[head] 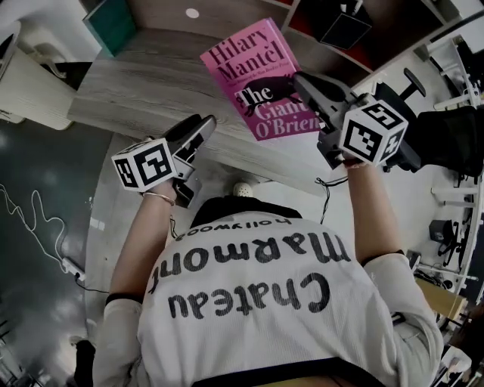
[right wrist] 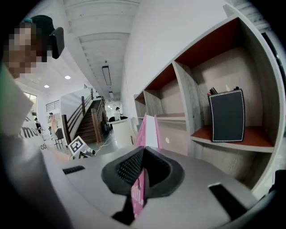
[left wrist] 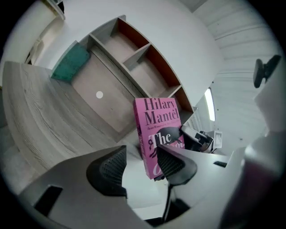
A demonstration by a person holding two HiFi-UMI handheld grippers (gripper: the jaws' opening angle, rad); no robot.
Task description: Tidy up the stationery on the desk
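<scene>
A pink paperback book (head: 257,75) hangs in the air above the grey wooden desk (head: 144,83), its cover facing up at me. My right gripper (head: 310,87) is shut on the book's right edge; in the right gripper view the pink book (right wrist: 147,134) sits edge-on, clamped between the jaws. My left gripper (head: 198,130) stays lower, near the desk's front edge, open with nothing between its pads. From the left gripper view the book (left wrist: 160,134) stands upright beyond its fingertips (left wrist: 176,163).
A teal object (head: 111,23) lies at the desk's far left corner. Wall shelves with red-brown compartments (left wrist: 147,67) rise behind the desk. A black pen holder (right wrist: 228,115) stands in one shelf compartment. A white round mark (head: 192,13) shows on the desk's back panel.
</scene>
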